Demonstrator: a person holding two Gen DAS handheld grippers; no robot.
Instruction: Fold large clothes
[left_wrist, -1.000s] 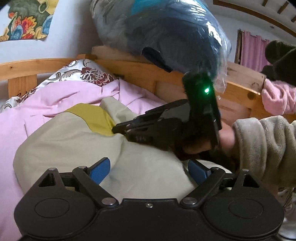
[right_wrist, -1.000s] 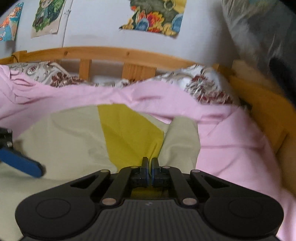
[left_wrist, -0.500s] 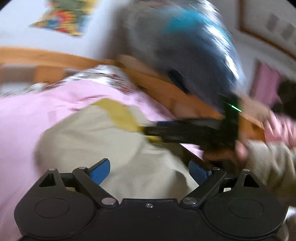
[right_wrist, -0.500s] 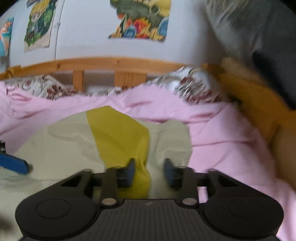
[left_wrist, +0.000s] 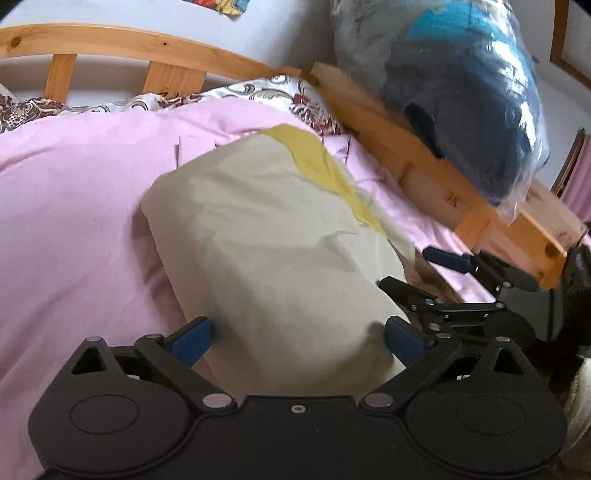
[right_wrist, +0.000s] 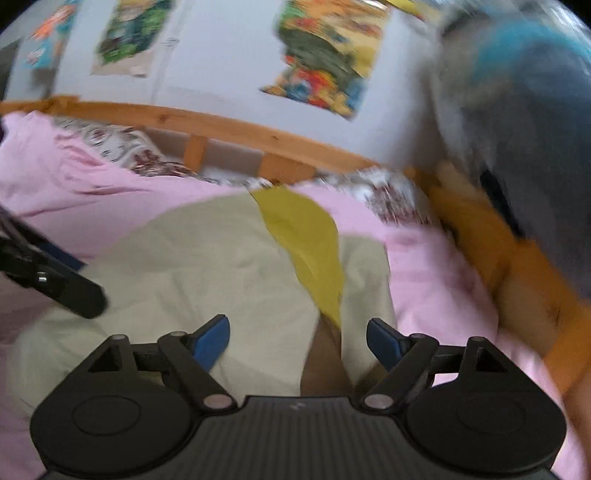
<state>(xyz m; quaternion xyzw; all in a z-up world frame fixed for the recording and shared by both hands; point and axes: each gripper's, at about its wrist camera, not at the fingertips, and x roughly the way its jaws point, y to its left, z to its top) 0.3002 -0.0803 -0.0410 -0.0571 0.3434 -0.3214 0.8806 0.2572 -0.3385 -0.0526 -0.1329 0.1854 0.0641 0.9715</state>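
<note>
Since a second ago the right claw has let go of the yellow stripe and its jaws have just been opening, now wide with nothing gripped; the left claw also stands wide, straddling the near edge of the folded cream garment on the pink bedsheet. Around it are a wooden bed rail and a plastic-wrapped bundle. Only the right view shows wall posters, blurred, no writing legible.

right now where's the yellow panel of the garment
In the right wrist view, the yellow panel runs down the beige garment, right of centre, on the pink sheet.
</note>
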